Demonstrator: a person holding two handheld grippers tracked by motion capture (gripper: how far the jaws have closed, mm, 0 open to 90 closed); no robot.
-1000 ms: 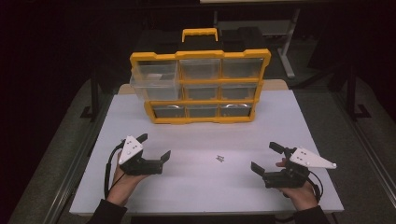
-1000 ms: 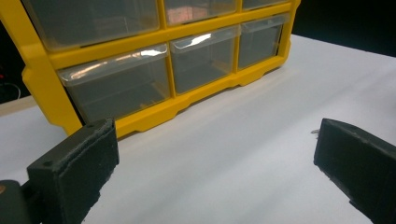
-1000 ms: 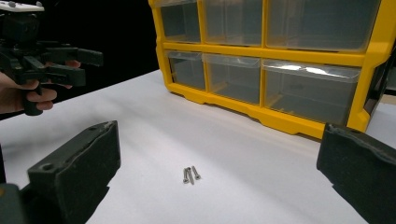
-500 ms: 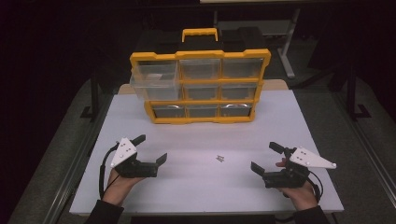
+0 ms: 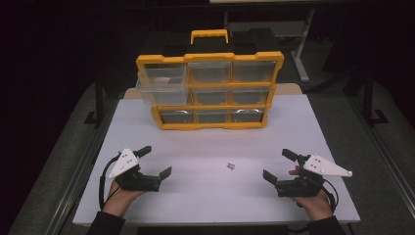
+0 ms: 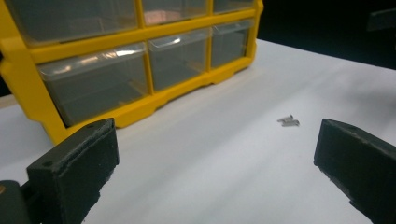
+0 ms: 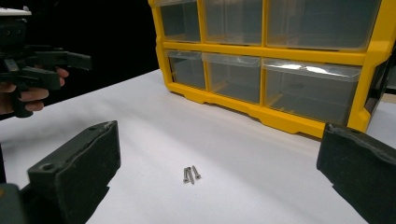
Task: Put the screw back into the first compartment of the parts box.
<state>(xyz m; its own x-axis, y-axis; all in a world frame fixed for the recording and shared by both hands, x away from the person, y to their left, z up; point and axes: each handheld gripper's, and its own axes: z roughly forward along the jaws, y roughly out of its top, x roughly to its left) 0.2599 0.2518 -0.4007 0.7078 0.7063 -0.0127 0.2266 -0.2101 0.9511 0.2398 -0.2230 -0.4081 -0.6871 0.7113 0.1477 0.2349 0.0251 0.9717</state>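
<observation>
While our left gripper [image 5: 153, 160] and right gripper [image 5: 279, 166] gape empty, we see tiny screws [image 5: 231, 167] between them — count unclear — before the drawer organizer [image 5: 210, 90].

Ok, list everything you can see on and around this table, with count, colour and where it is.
Drawer cabinet: one, yellow frame, clear drawers, black base behind, at the table's far middle.
Pulled-out drawer: one, clear, top left of the cabinet.
Screws: a small cluster, perhaps three, silver, on the table between the grippers.
Table: one, white top.
Left gripper: one, black with grey plate, near left, jaws open.
Right gripper: one, black with grey plate, near right, jaws open.
Hands: two, at the near edge.
</observation>
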